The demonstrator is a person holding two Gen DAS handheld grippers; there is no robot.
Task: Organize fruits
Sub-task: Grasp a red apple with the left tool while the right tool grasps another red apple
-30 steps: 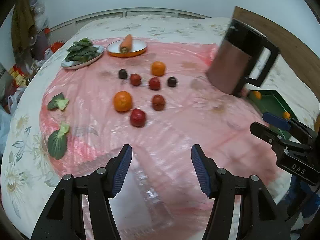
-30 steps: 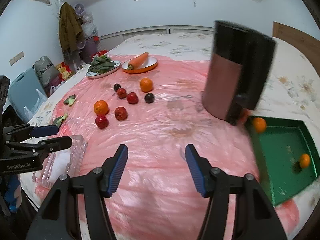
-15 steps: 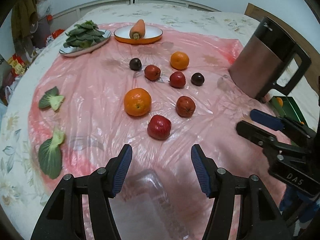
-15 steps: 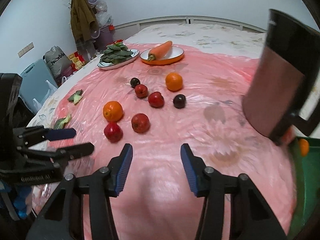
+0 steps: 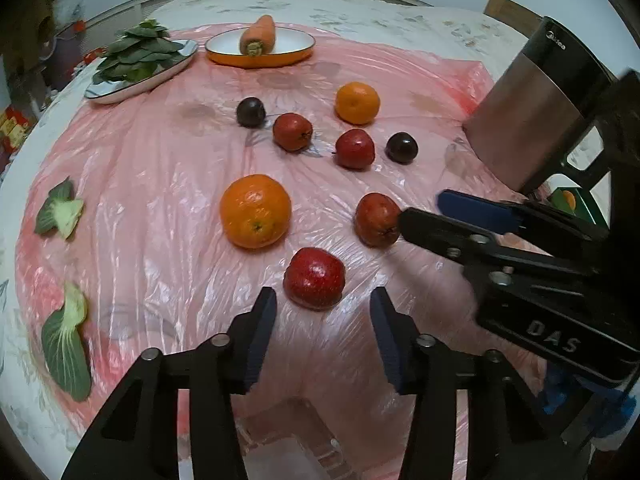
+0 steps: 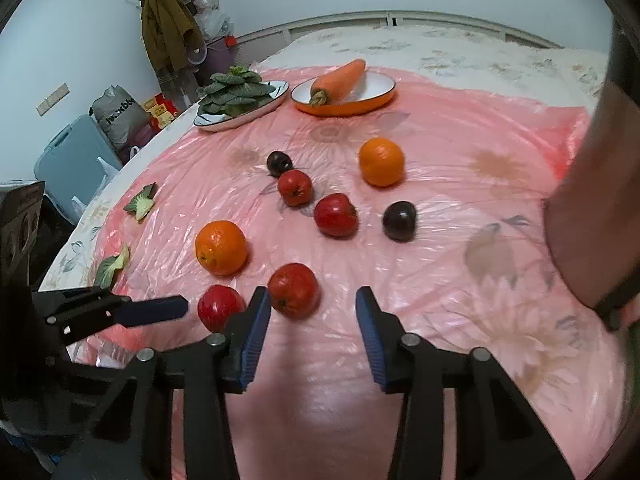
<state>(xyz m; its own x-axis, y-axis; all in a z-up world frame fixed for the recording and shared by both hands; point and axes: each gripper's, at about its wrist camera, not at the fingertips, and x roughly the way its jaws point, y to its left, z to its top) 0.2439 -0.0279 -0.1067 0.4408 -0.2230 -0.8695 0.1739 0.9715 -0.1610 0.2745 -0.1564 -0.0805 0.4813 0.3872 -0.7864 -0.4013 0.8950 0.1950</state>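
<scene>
Left wrist view
Left gripper [image 5: 322, 312]: jaws standing apart with nothing pinched; they have just been closing; pointing down at the pink sheet [image 5: 168, 168].
Red apple [image 5: 314, 278]: lying on the sheet just beyond the left fingertips, not touched by them.
Big orange [image 5: 255, 211]: sitting up and left of the red apple, near it.
Dull red fruit [image 5: 378, 220]: sitting up and right of the red apple, with one black fingertip of the right gripper [image 5: 420, 212] reaching its right side.
Far fruits: a second orange [image 5: 357, 103], two red fruits and two dark plums lying well beyond the red apple.
Carrot [image 5: 258, 34]: resting in an orange dish [image 5: 292, 54] far beyond the red apple, beside a plate of greens [image 5: 140, 60].
Kettle [image 5: 532, 116]: standing well to the right of the red apple.

Right wrist view
Right gripper [image 6: 312, 312]: jaws spread, gripping nothing; they have just been closing.
Dull red fruit [image 6: 294, 290]: lying just right of the red apple [image 6: 220, 307], ahead of the right gripper's left finger; whether that finger is touching it I cannot tell.
Left gripper [image 6: 176, 308]: its blue pad reaching in just left of the red apple.
Big orange [image 6: 221, 247]: sitting just beyond the red apple.
</scene>
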